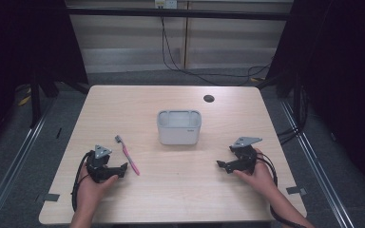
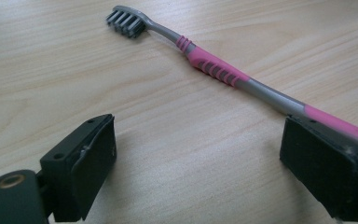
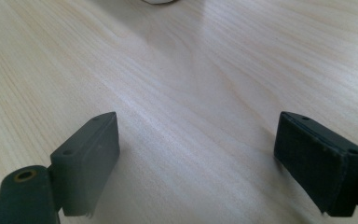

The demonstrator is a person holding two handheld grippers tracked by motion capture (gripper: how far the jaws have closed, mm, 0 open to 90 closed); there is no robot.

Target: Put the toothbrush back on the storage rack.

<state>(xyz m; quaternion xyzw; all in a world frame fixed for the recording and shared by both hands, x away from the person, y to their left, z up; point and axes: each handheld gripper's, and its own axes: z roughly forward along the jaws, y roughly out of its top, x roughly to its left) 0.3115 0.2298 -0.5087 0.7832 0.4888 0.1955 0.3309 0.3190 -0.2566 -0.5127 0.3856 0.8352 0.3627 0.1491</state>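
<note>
Toothbrush: pink and grey plastic toothbrush (image 1: pixel 127 156) with dark grey bristles, lying flat on the worktop, left of centre, nearer the near edge than the far one.
Long axis: runs diagonally; bristle head toward the far edge and slightly left, handle end toward the near edge and slightly right.
Toothbrush, left gripper view: toothbrush (image 2: pixel 223 72) crosses from upper left to lower right, bristle head at upper left; the handle end passes behind the right-hand jaw.
Left gripper: black two-jaw left gripper (image 1: pixel 115 170) (image 2: pixel 196 172) held in the person's left hand (image 1: pixel 92 187), just left of the handle end; jaws spread wide, nothing between them.
Holder: light grey rectangular plastic holder (image 1: pixel 179 127), open at the top, upright near the worktop's centre, apart from the toothbrush.
Right gripper: black two-jaw right gripper (image 1: pixel 224 166) (image 3: pixel 198 163) in the right hand (image 1: pixel 259 175), toward the right edge; jaws spread wide over bare wood.
Worktop: light wooden table (image 1: pixel 180 194) with a dark round hole (image 1: pixel 209 99) near the far right corner.
</note>
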